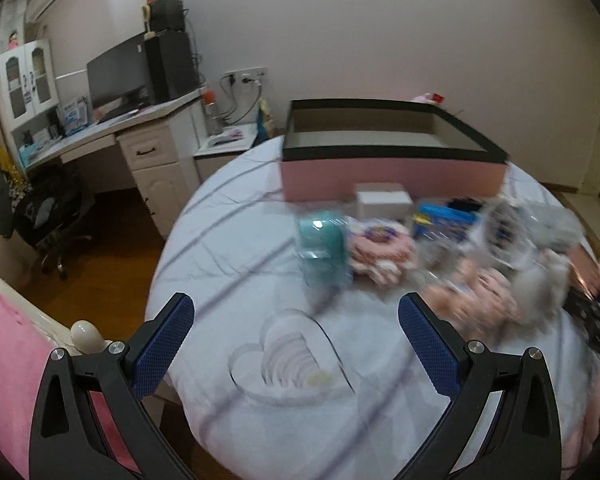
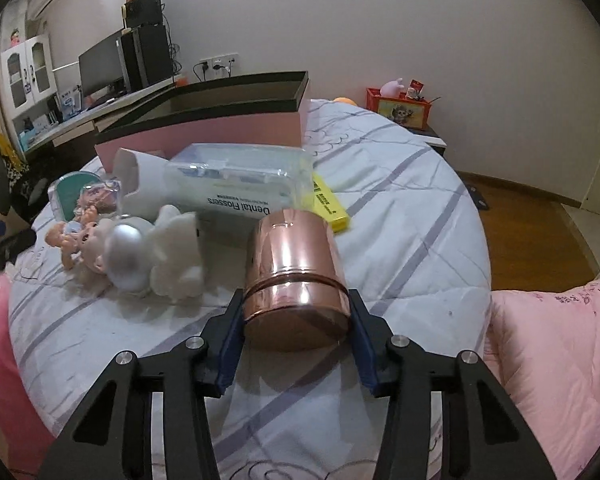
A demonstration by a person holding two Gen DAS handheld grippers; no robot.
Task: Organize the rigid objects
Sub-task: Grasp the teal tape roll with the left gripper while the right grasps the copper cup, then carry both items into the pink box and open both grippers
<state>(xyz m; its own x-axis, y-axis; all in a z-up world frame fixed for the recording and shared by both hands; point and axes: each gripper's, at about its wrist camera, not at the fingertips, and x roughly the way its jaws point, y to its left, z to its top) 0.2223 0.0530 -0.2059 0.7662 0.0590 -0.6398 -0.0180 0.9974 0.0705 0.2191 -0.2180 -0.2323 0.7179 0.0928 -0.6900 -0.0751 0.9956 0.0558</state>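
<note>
Gripping noted: right gripper (image 2: 296, 320) has its fingers (image 2: 231, 344) pinching the copper canister (image 2: 296, 268), one pad on each side of the lid end, at lower centre of the right wrist view; canister lies on its side on the bed (image 2: 400, 216), so a side-on clamp suits a lift. Left gripper (image 1: 296, 344) spread wide, nothing between the fingers, low in the left wrist view over a heart print on the quilt; judged idle or lining up on the next item. Pink box (image 2: 204, 128) w/ black rim sits open at upper centre, interior looks empty; judged the intended bin, hence items heaped just in front of it. Heap incl. dental flosser case (image 2: 240, 184), yellow pack (image 2: 332, 204) beside it, white figurine (image 2: 176, 252), small dolls (image 2: 76, 236) at left. Left view blurred, heap detail there unclear. Surface: soft striped quilt, so canister could roll if released. Room: desk (image 1: 120, 128) w/ monitor at upper left, wood floor, pink bedding at frame edges.
</note>
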